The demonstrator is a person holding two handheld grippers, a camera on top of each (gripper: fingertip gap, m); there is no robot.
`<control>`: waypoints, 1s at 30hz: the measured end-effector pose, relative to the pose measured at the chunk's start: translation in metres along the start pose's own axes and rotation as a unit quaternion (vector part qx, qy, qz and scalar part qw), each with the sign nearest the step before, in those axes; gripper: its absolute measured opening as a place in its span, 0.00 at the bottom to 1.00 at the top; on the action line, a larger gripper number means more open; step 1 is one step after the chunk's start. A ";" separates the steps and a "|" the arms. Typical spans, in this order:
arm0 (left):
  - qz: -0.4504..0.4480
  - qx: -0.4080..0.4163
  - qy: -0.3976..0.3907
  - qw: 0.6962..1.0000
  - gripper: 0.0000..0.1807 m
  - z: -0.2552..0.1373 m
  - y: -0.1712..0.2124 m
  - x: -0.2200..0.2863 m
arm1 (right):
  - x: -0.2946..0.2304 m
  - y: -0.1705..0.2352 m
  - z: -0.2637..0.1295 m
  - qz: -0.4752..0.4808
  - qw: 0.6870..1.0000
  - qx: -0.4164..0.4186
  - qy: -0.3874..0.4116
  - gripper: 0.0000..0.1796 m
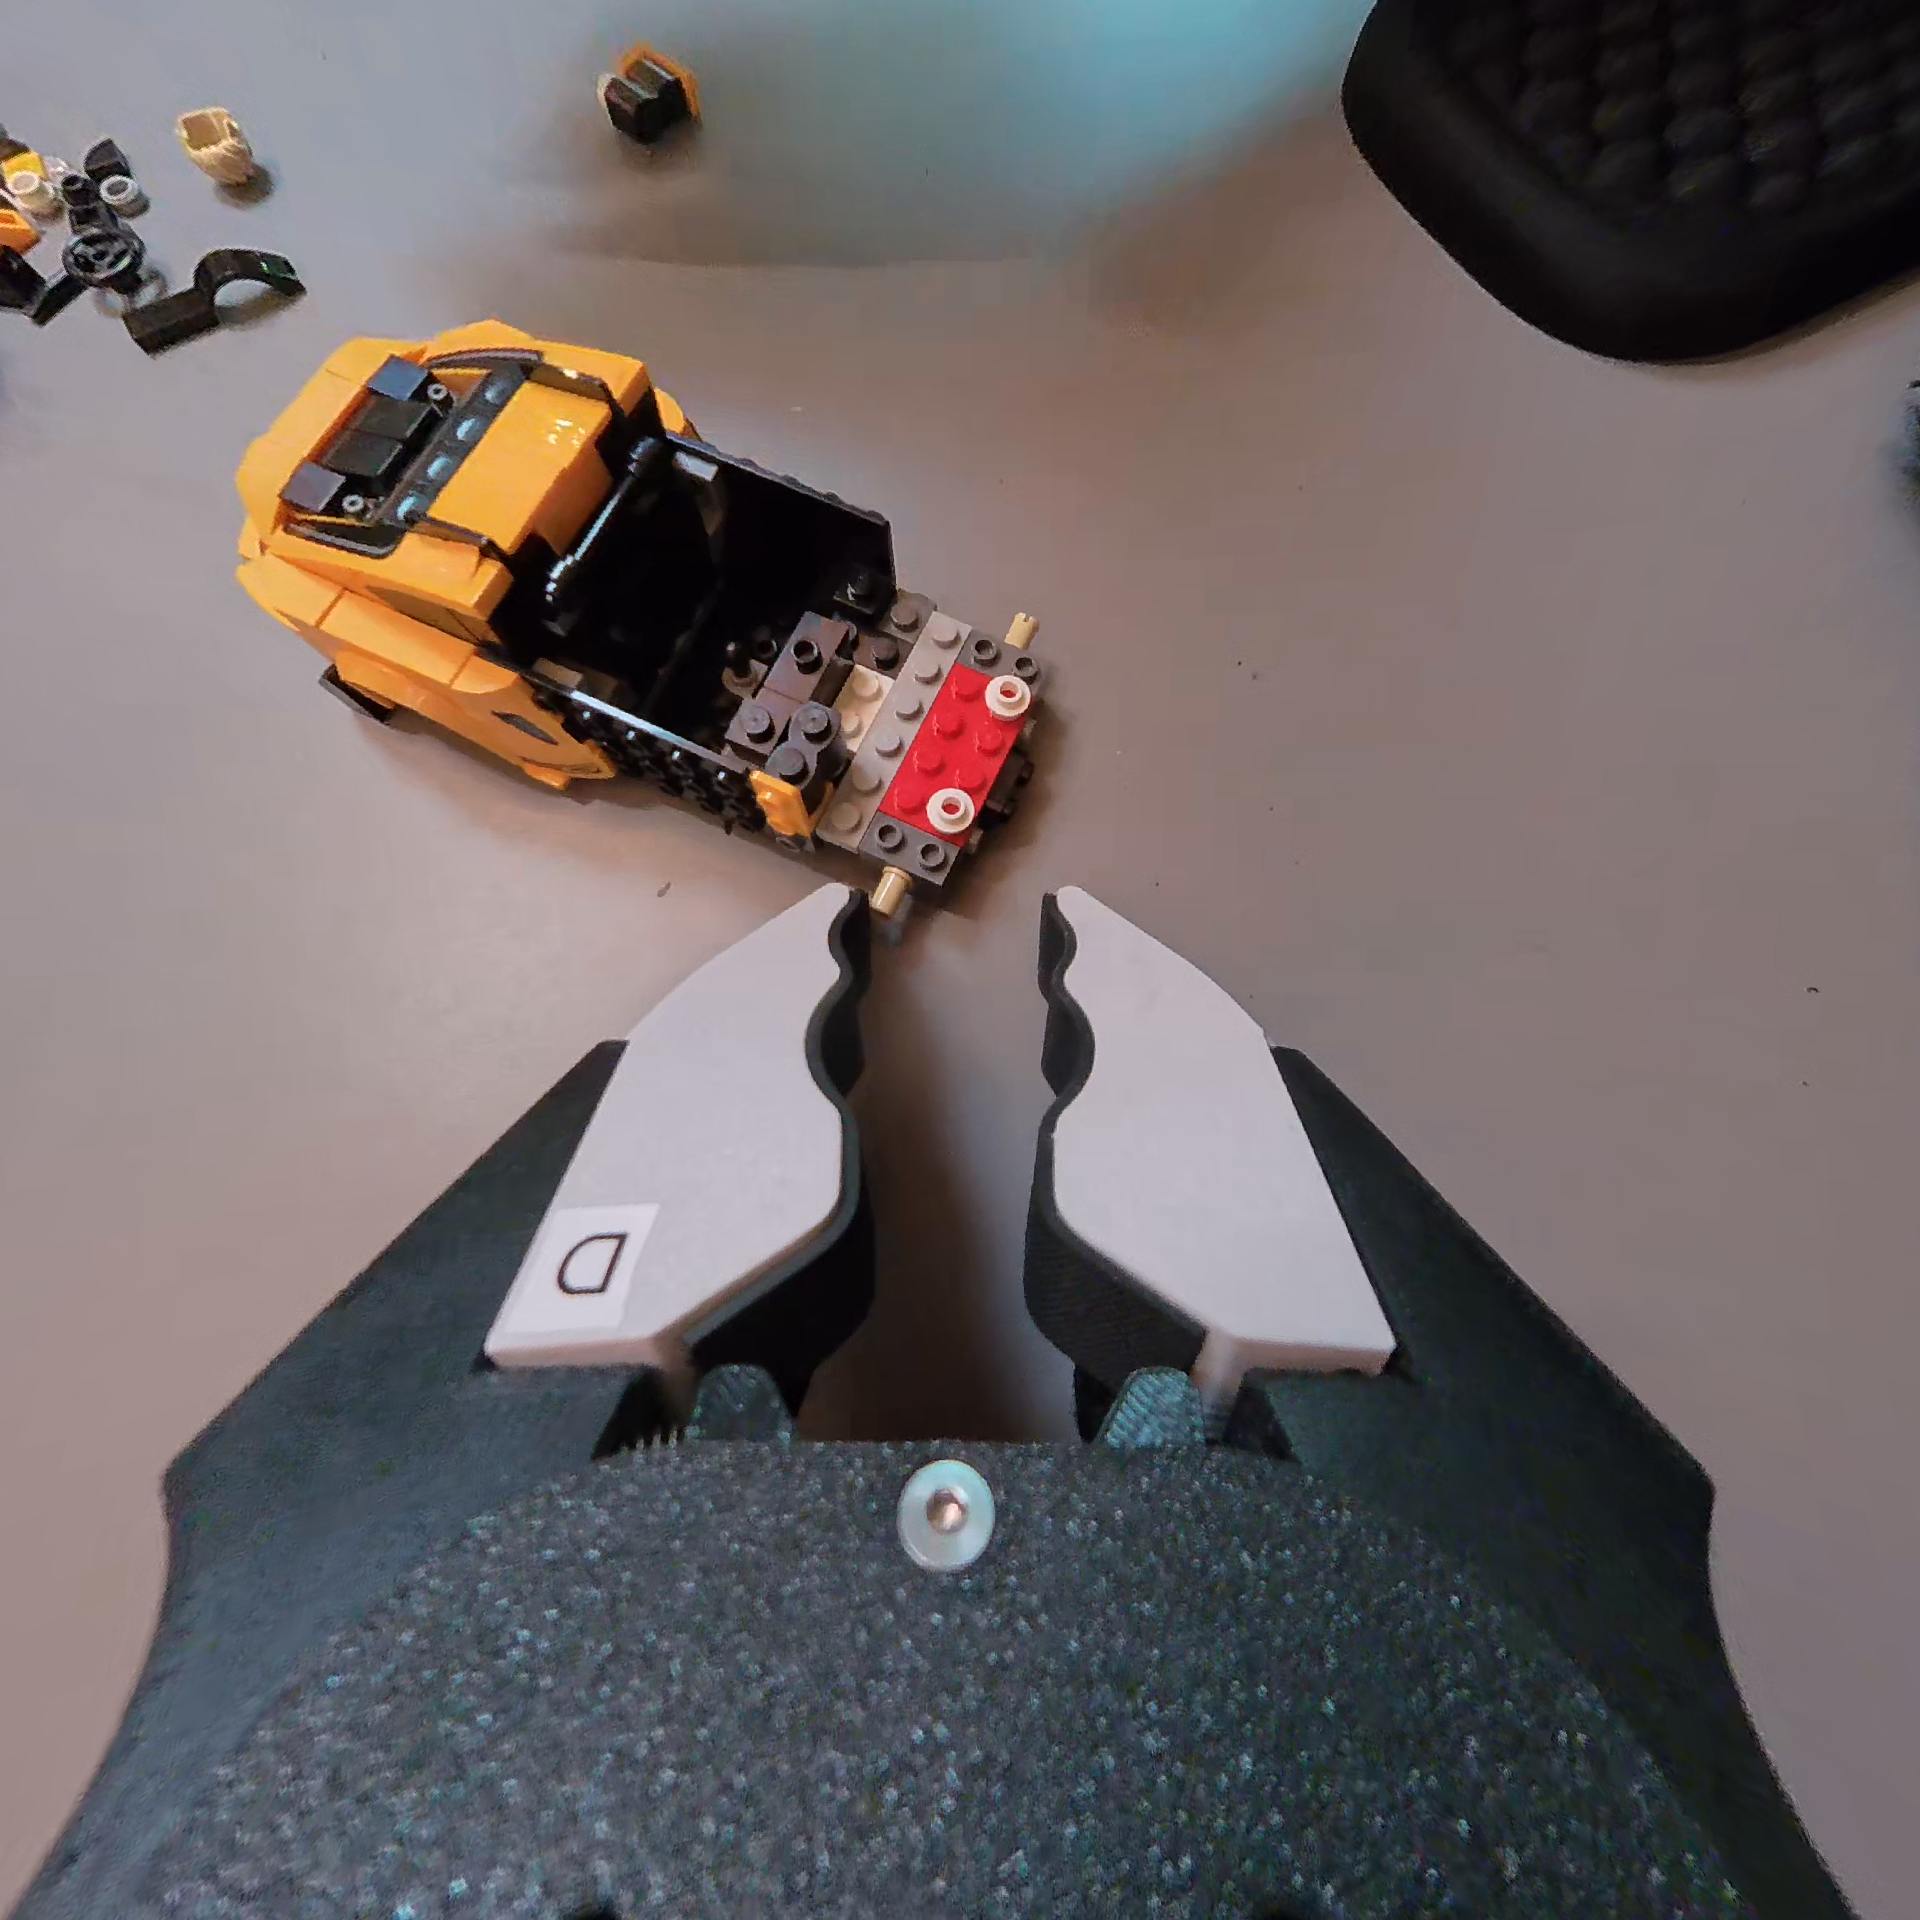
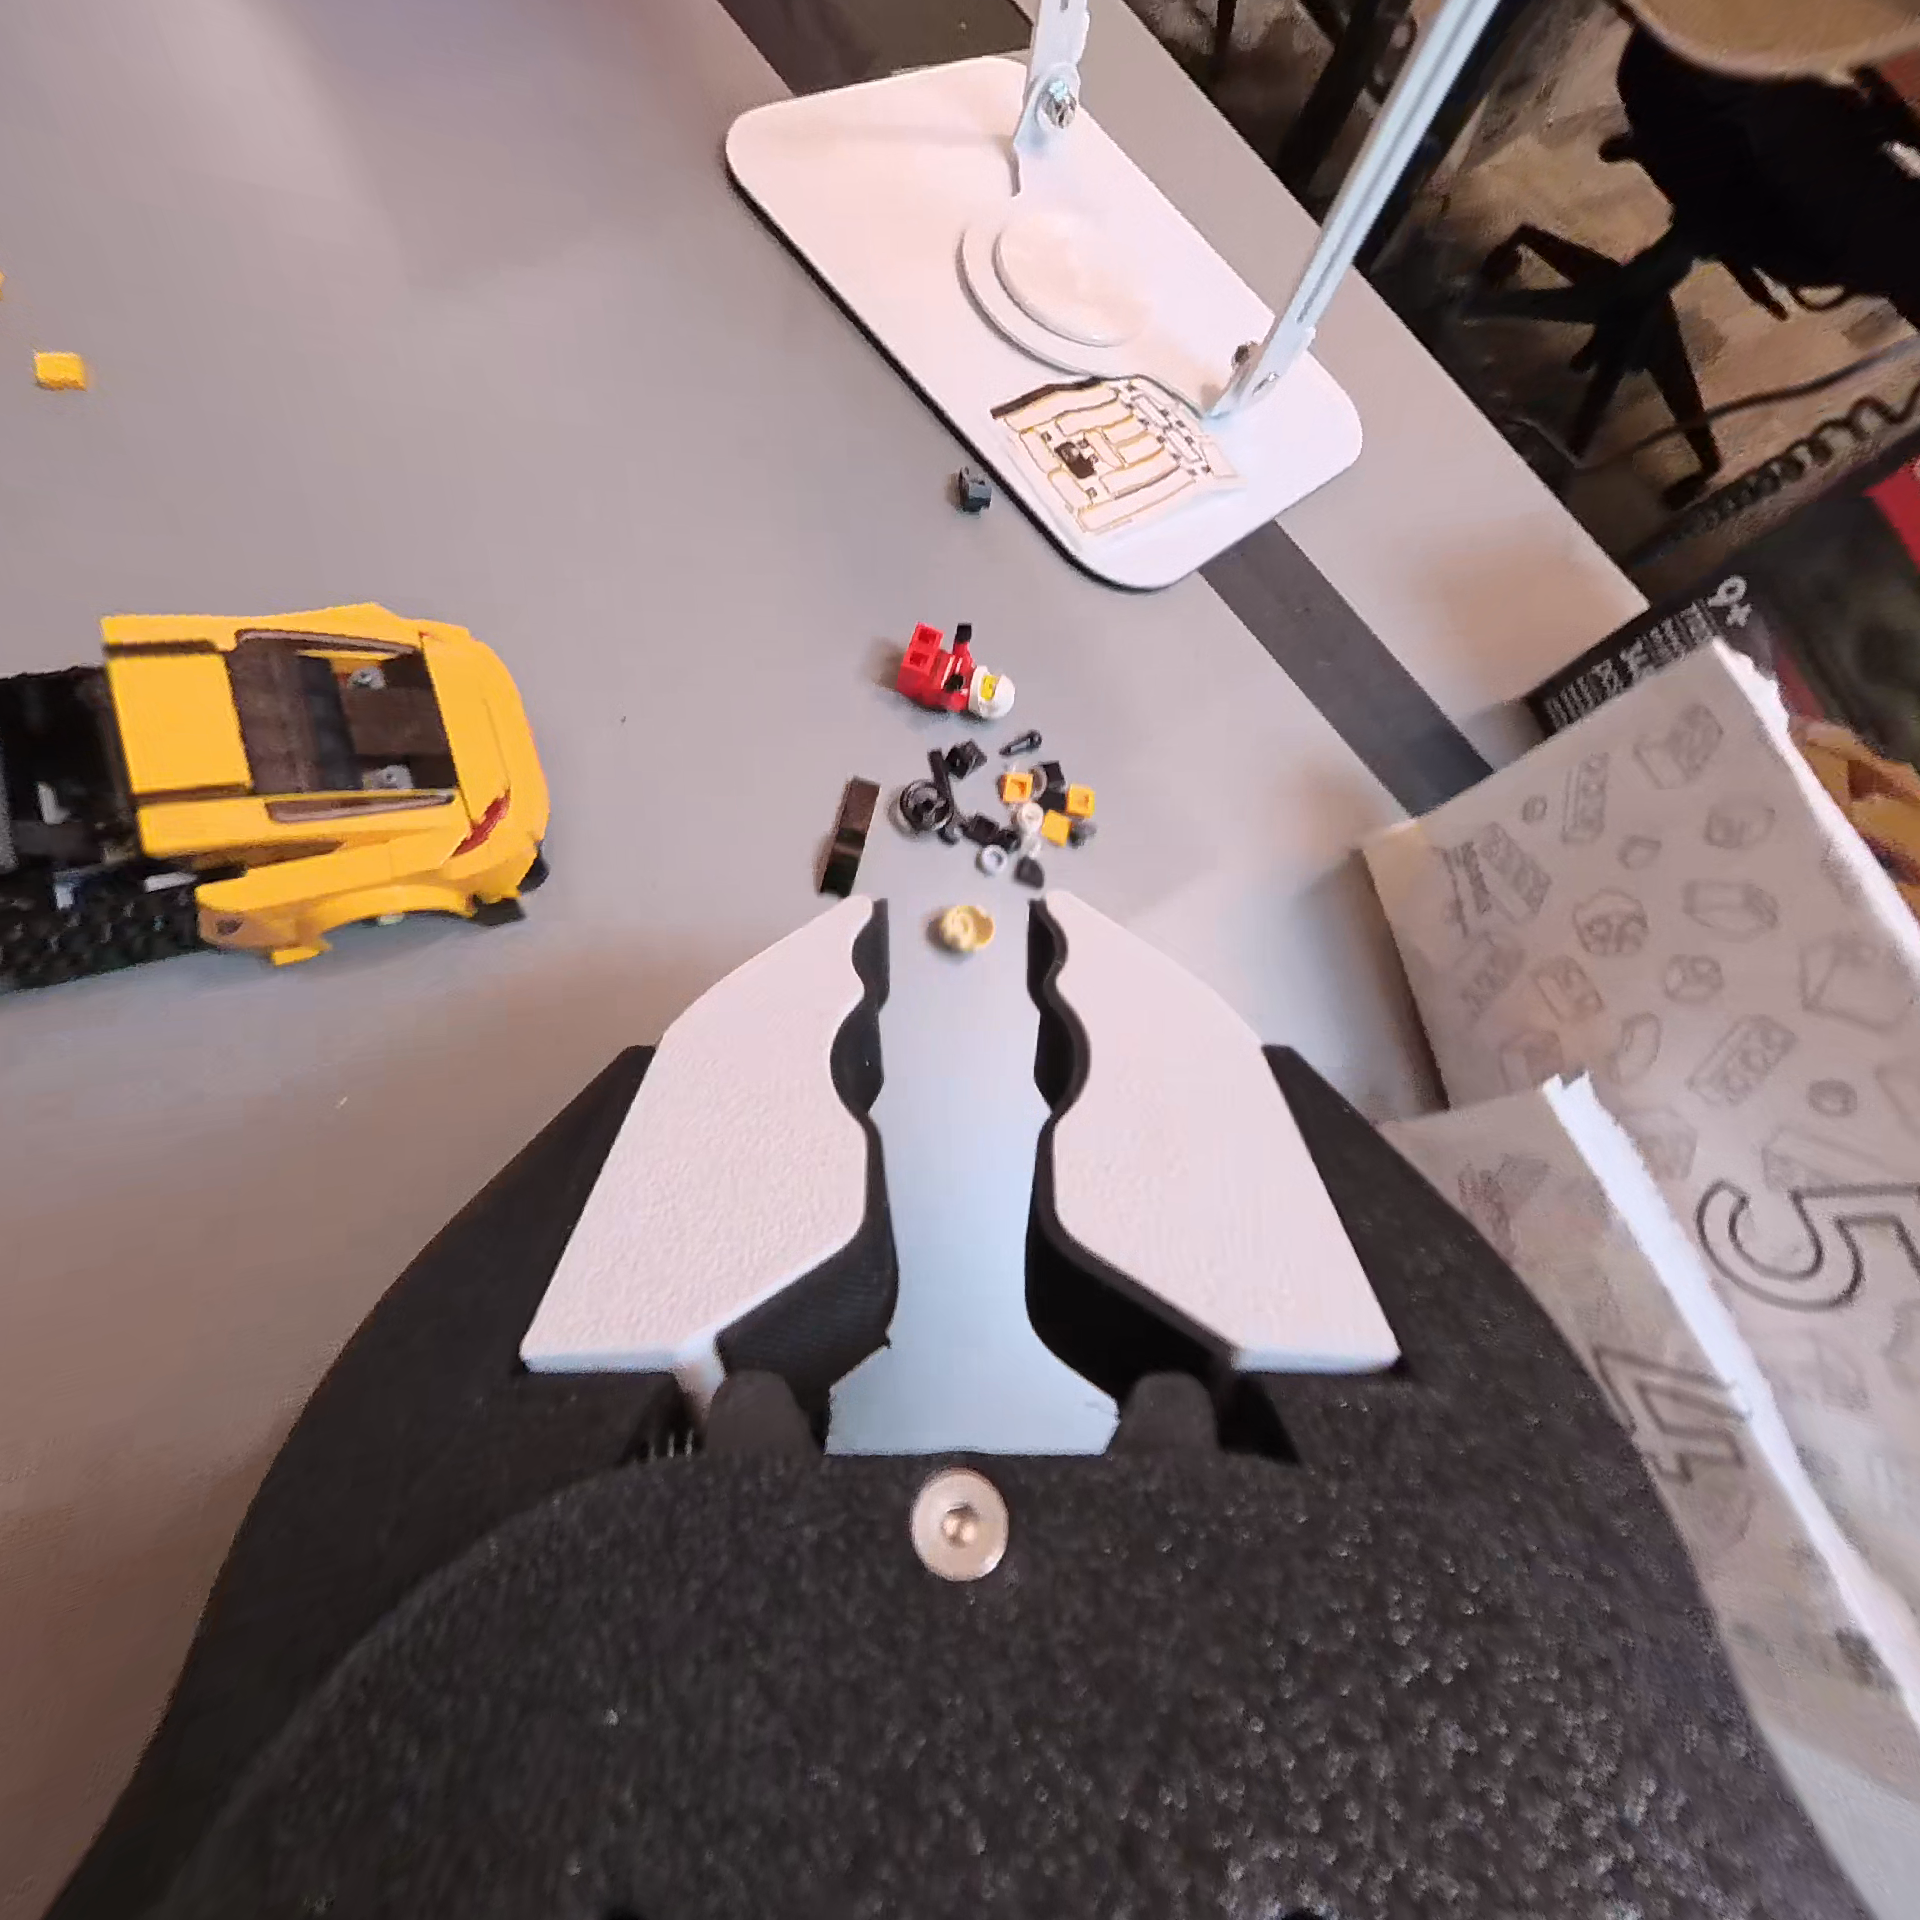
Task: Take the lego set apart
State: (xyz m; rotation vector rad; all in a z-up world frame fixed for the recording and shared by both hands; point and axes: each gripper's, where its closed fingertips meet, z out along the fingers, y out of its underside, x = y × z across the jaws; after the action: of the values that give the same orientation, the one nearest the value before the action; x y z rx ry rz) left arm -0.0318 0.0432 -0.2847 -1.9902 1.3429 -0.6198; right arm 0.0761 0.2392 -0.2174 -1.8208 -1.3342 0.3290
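Each gripper has a bumpy black body with one shiny silver screw [image 1: 943, 1512] in the middle. Past the screw, two pale grey fingers [image 1: 717, 1122] have wavy black inside edges. A white sticker [image 1: 587, 1262] sits on one left finger.

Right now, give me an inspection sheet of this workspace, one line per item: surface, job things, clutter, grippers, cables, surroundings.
Surface: grey table, matte, no spill seen.
Job's things: yellow lego car part stripped, its nose open to a red plate; small pile of loose pieces with a minifigure lying beyond it; tan round piece just ahead of the right gripper's tips.
Clutter: stray yellow tile; printed paper bags at the right edge.
Grippers: left gripper open, empty, beside the car's nose; right gripper open, empty.
Cables: dark cord off the table, beyond its far edge.
Surroundings: white lamp base; black textured object.
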 end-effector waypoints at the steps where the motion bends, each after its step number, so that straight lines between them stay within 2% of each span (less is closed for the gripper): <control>1: 0.001 0.002 -0.002 1.000 0.17 0.000 -0.001 0.000 | -0.002 0.005 -0.004 0.004 1.000 0.000 0.003 0.14; 7: -0.001 0.011 -0.013 1.000 0.16 -0.002 -0.004 -0.003 | -0.019 0.030 -0.019 0.010 1.000 -0.015 -0.001 0.14; 12: 0.000 0.011 -0.022 1.000 0.17 -0.001 -0.004 -0.006 | -0.040 0.066 -0.025 0.012 0.995 -0.086 -0.047 0.14; 15: -0.003 0.010 -0.023 1.000 0.17 0.000 -0.003 -0.007 | -0.044 0.078 -0.024 0.024 0.994 -0.096 -0.055 0.14; 20: 0.001 0.007 -0.026 1.000 0.17 0.002 -0.002 -0.007 | -0.046 0.085 -0.013 0.045 0.992 -0.101 -0.066 0.14; 22: 0.001 0.008 -0.027 1.000 0.17 0.002 -0.003 -0.007 | -0.047 0.084 -0.011 0.047 0.991 -0.100 -0.069 0.09; 26: 0.003 0.010 -0.033 0.999 0.17 0.004 -0.005 -0.009 | -0.047 0.082 -0.012 0.013 0.994 -0.100 -0.047 0.08; 30: 0.011 0.005 -0.043 0.999 0.17 0.008 -0.006 -0.011 | -0.081 0.058 -0.019 -0.020 0.992 -0.060 -0.109 0.08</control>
State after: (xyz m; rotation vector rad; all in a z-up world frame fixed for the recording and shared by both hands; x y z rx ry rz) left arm -0.0261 0.0570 -0.2863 -1.9683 1.3063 -0.5241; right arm 0.0941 0.1543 -0.2695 -1.8963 -1.5680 0.4453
